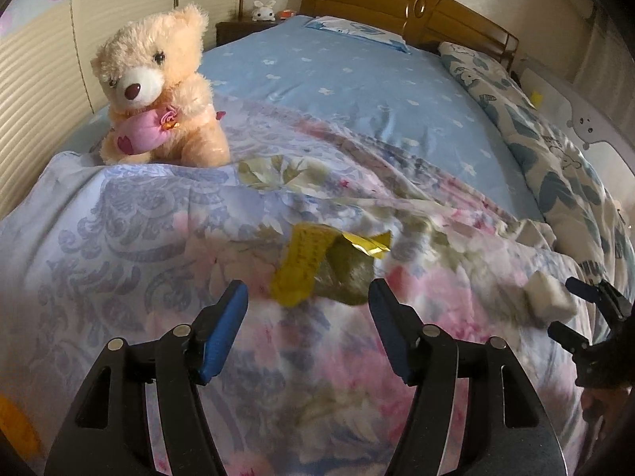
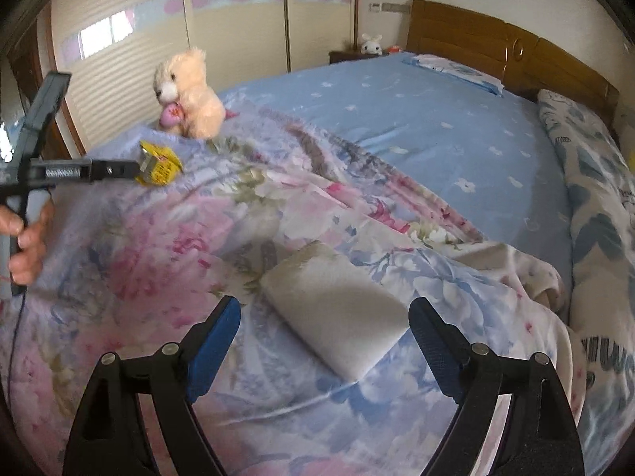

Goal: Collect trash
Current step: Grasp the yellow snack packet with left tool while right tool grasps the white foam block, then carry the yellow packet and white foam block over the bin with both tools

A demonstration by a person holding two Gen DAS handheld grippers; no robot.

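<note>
A crumpled yellow wrapper [image 1: 305, 265] lies on the floral quilt [image 1: 119, 238], just ahead of my open left gripper [image 1: 307, 313]. It shows in the right wrist view [image 2: 158, 162] at the tip of the left gripper [image 2: 115, 169]. A white folded tissue pack [image 2: 337, 313] lies on the quilt just ahead of my open right gripper [image 2: 323, 337], between its spread jaws. In the left wrist view the pack [image 1: 549, 297] sits at the right, with the right gripper [image 1: 575, 309] open around it.
A cream teddy bear [image 1: 154, 91] sits on the quilt's far left. The blue sheet [image 1: 357, 91], a pillow [image 1: 357, 31] and a wooden headboard [image 1: 416, 8] lie beyond. A rolled patterned blanket [image 1: 555, 150] runs along the right edge. A wardrobe [image 2: 158, 39] stands left.
</note>
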